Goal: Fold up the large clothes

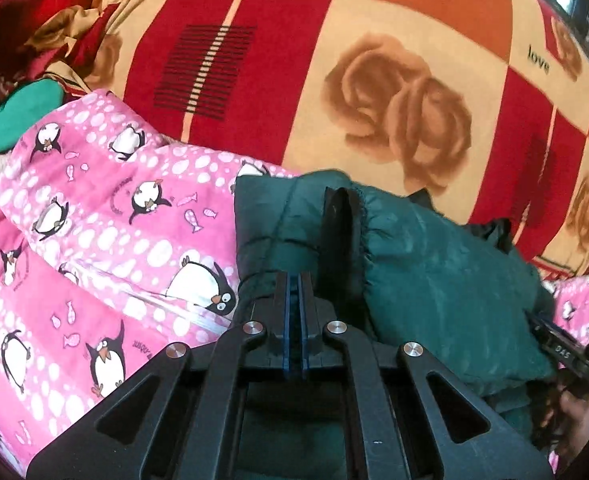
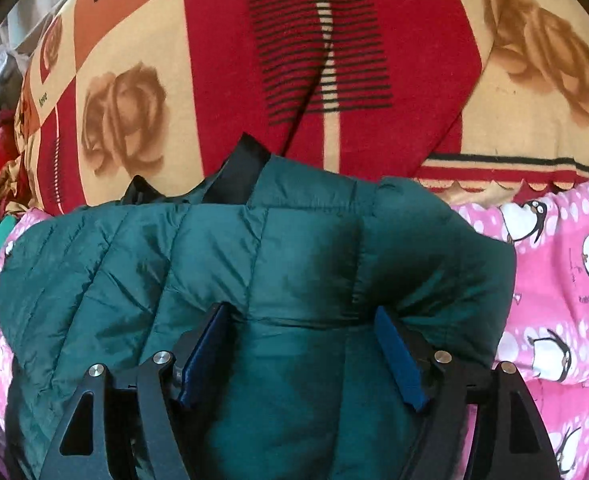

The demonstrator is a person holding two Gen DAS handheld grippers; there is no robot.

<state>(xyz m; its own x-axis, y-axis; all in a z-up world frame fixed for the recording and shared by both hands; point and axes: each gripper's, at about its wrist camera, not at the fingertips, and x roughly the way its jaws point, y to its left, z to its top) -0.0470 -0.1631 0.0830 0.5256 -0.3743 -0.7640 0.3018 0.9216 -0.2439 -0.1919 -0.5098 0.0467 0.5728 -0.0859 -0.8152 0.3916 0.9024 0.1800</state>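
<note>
A dark green quilted puffer jacket (image 1: 434,288) lies bunched on a pink penguin-print blanket (image 1: 106,240). My left gripper (image 1: 294,280) has its blue pads pressed together at the jacket's edge, next to a black trim strip (image 1: 336,224); whether fabric is pinched between them is hidden. In the right wrist view the jacket (image 2: 254,264) fills the middle, with black lining (image 2: 242,172) poking out at its far edge. My right gripper (image 2: 302,344) is open, its blue pads (image 2: 398,356) spread wide and pressing on the jacket's padded surface.
A red, orange and cream rose-patterned blanket (image 1: 374,60) covers the bed beyond. A heap of red, gold and green clothes (image 1: 34,52) lies far left. The pink blanket (image 2: 566,280) extends right of the jacket. The other gripper's body (image 1: 570,356) shows at the right edge.
</note>
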